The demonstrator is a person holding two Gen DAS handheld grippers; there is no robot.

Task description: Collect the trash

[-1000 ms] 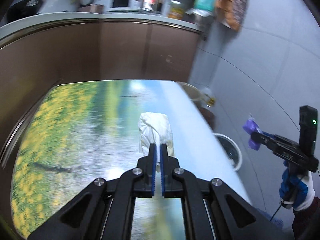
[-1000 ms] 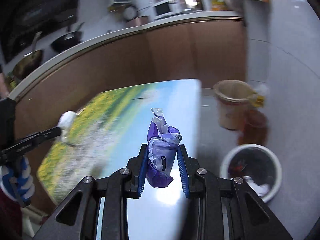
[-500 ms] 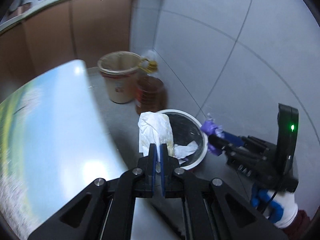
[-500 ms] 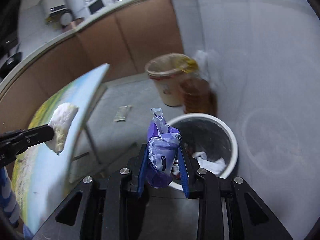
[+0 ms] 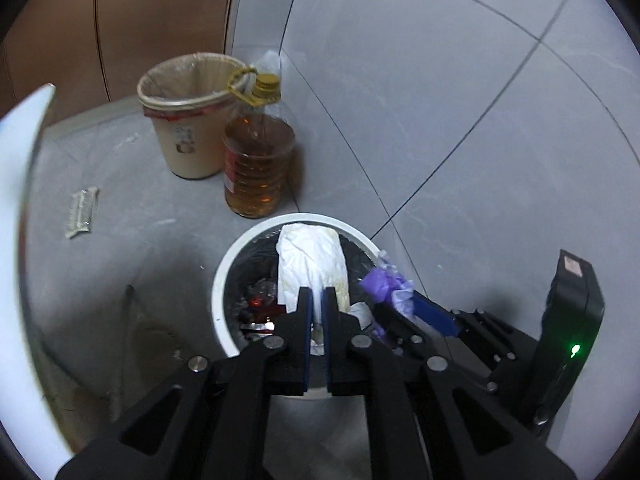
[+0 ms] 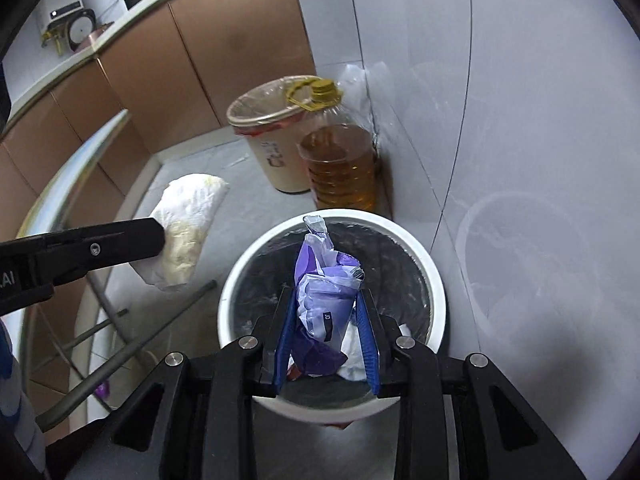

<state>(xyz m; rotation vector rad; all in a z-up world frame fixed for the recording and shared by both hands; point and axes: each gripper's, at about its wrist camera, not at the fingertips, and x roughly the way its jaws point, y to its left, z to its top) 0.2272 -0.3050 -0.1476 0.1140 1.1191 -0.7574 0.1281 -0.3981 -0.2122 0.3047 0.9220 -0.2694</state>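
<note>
My left gripper (image 5: 316, 294) is shut on a crumpled white paper wad (image 5: 312, 264) and holds it over the white-rimmed trash bin (image 5: 219, 280) on the floor. My right gripper (image 6: 326, 300) is shut on a purple plastic wrapper (image 6: 326, 292), also above the bin (image 6: 436, 280). In the right wrist view the left gripper (image 6: 160, 234) and its wad (image 6: 188, 224) hang to the left of the bin. In the left wrist view the right gripper (image 5: 384, 296) with the purple wrapper (image 5: 386, 282) sits at the bin's right rim. The bin holds other trash.
A beige lined bucket (image 5: 192, 120) and a bottle of amber oil (image 5: 256, 164) stand behind the bin against the tiled wall. A small wrapper (image 5: 82, 212) lies on the floor. The table's edge (image 5: 24, 200) and its metal legs (image 6: 120, 344) are to the left.
Both grippers swung from over the table to the right and down, and now hold their trash above the bin. Both stayed shut.
</note>
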